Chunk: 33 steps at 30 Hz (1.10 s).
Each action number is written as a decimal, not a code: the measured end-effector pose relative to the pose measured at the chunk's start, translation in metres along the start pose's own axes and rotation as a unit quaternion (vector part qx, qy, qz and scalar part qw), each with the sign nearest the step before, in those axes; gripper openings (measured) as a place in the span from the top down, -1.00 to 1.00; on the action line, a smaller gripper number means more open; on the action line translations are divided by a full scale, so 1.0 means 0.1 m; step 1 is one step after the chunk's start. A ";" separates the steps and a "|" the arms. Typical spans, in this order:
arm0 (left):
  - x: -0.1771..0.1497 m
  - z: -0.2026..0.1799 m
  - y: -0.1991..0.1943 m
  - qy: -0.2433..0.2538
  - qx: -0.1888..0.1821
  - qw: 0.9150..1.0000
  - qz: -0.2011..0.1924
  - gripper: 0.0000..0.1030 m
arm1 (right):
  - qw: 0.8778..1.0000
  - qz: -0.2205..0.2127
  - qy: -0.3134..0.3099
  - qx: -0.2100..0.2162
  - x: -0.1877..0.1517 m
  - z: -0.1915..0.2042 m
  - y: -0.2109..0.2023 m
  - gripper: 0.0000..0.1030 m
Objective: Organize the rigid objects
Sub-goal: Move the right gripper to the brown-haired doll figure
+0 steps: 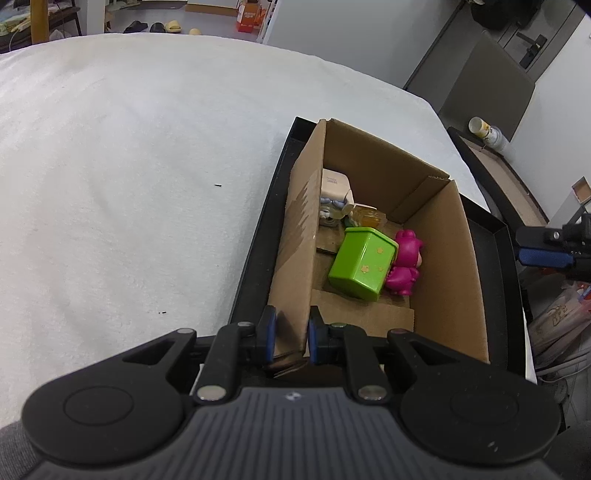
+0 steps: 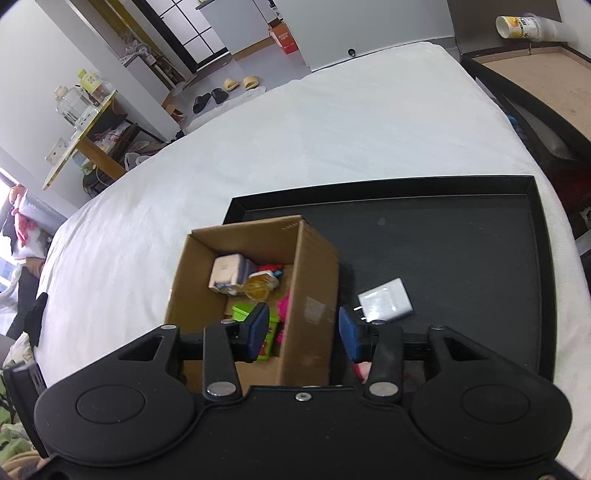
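Note:
A cardboard box (image 1: 447, 258) stands on a black tray (image 2: 461, 240). Inside it lie a green lidded box (image 1: 360, 264), a pink figure (image 1: 404, 264), a white cube toy (image 1: 334, 190) and a small amber bottle (image 1: 367, 218). My left gripper (image 1: 291, 332) is shut on the box's left wall near its close corner. My right gripper (image 2: 303, 332) hangs open over the box's right wall (image 2: 314, 295), and its blue pads (image 2: 258, 328) stand clear of the cardboard. A white plug charger (image 2: 386, 304) lies on the tray just right of the box.
The tray rests on a white cloth surface (image 1: 129, 166) that stretches far to the left. To the right is a dark-framed wooden table (image 2: 546, 85) with a tipped paper cup (image 2: 522, 26). Slippers (image 2: 240, 83) lie on the floor beyond.

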<state>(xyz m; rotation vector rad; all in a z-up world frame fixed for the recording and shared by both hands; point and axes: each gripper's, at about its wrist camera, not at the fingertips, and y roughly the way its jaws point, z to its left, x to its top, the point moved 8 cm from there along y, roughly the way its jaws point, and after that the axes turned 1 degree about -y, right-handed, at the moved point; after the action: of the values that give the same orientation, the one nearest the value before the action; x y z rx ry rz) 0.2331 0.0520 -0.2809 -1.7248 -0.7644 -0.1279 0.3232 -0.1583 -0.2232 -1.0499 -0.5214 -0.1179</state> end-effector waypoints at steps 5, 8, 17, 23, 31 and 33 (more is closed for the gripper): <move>-0.01 -0.01 -0.02 0.000 0.003 1.000 -0.002 0.71 | 1.000 0.003 0.015 0.003 -0.08 -0.16 0.01 0.14; -0.01 -0.03 -0.02 0.002 0.009 1.000 -0.002 0.71 | 1.000 0.004 0.021 0.003 -0.12 -0.25 0.03 0.03; -0.02 -0.02 -0.04 0.006 0.013 1.000 -0.005 0.72 | 0.999 0.028 0.027 -0.012 -0.40 -0.50 0.32 -0.01; 0.01 0.01 -0.04 -0.009 0.019 1.000 -0.008 0.73 | 0.999 0.042 -0.006 -0.014 -0.44 -0.51 0.42 -0.14; 0.02 0.01 0.00 -0.011 0.030 0.999 -0.006 0.73 | 0.997 0.068 -0.034 -0.029 -0.59 -0.46 0.65 -0.14; 0.02 0.01 0.01 -0.012 0.030 0.999 -0.005 0.73 | 0.995 0.071 -0.055 -0.043 -0.60 -0.44 0.69 -0.13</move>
<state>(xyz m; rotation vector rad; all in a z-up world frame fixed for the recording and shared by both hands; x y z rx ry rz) 0.2351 0.0538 -0.2814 -1.6686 -0.7874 -0.0907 0.3094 -0.1706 -0.3231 -1.1798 -0.5426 0.0442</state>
